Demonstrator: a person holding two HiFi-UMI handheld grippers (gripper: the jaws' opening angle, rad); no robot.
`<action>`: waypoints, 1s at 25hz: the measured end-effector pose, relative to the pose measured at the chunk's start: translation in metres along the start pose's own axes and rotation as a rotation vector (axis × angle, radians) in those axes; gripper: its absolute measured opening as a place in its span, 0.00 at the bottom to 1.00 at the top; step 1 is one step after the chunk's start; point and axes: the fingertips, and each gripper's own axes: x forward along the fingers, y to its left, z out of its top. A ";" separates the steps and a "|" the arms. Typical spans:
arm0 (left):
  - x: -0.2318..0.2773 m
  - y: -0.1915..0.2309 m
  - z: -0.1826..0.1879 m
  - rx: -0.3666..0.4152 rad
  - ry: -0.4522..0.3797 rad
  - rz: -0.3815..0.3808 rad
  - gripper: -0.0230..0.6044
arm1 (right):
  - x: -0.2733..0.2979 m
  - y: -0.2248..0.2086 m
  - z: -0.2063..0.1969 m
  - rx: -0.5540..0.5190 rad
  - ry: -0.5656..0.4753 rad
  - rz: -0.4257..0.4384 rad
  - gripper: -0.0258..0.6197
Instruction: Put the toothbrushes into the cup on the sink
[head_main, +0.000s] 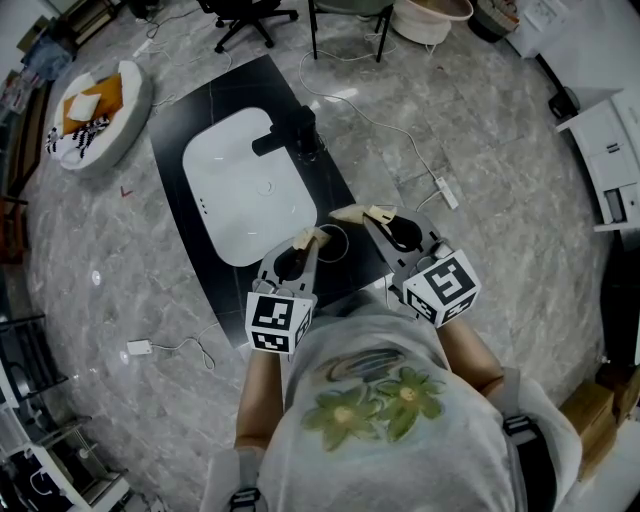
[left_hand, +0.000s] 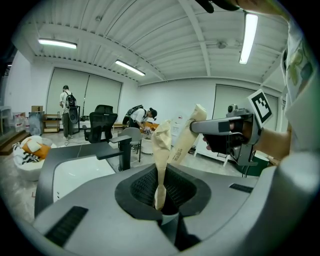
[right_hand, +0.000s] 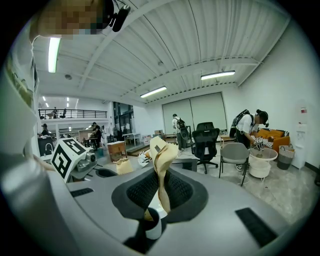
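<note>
Pinching one wrapped toothbrush (left_hand: 161, 150) each, left gripper (head_main: 298, 250) and right gripper (head_main: 386, 220) fingers, both jutting straight ahead.

Left gripper (left_hand: 161, 194) clamps paper-wrapped toothbrush (left_hand: 161, 145); sink (left_hand: 75, 176) at left.

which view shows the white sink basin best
The head view: it looks down on the whole white sink basin, set in the black counter with the faucet at its far side. The left gripper view catches only a low slice of the basin at the left. The right gripper view does not clearly show it.
</note>
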 end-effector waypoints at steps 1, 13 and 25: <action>0.001 0.001 -0.002 -0.004 0.003 0.000 0.11 | 0.001 0.000 -0.001 0.000 0.001 0.000 0.13; 0.013 0.007 -0.019 -0.036 0.037 0.001 0.11 | 0.003 -0.003 -0.005 0.006 0.016 -0.001 0.13; 0.025 0.010 -0.031 -0.069 0.056 0.004 0.11 | 0.005 -0.005 -0.008 -0.007 0.031 0.014 0.13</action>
